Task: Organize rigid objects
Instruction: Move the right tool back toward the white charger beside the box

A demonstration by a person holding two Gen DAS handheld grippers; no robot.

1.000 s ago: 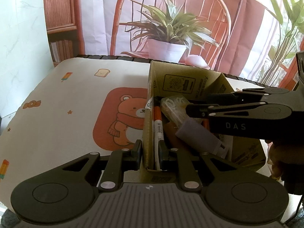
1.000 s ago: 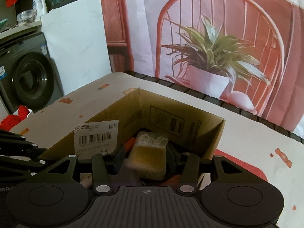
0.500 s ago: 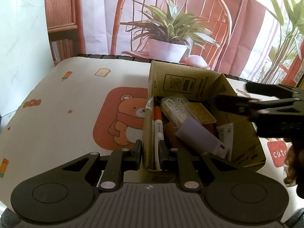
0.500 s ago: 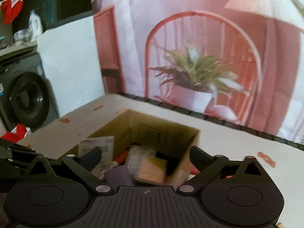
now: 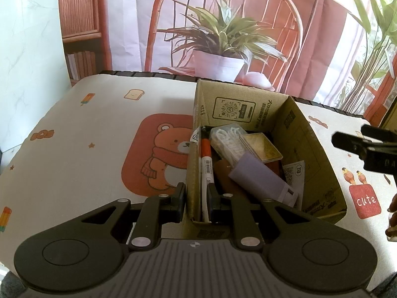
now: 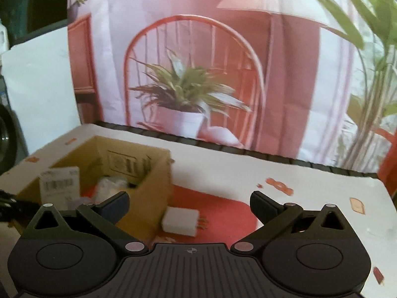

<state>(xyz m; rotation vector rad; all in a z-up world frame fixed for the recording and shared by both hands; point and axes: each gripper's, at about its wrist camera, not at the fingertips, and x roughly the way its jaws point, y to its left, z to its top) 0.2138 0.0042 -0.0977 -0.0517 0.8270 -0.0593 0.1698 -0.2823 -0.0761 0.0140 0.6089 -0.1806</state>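
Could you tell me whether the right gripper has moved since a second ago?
Yes. The right gripper has drawn back rightward, off the cardboard box, its jaws having just opened with nothing between them.

The left gripper is clamped on the near wall of the cardboard box, one finger outside the wall and the other inside. Just ahead of the inner finger, an orange-and-white marker is laid along the box's left wall. To the right of it, a lilac cylinder is seen lying slantwise, with a gold-topped square case and a clear packet of white pieces beyond it. A bear print on the tablecloth is shown ahead and left of the gripper. At the far right edge, the right gripper is held outside the box, with fingertips of a hand below it.
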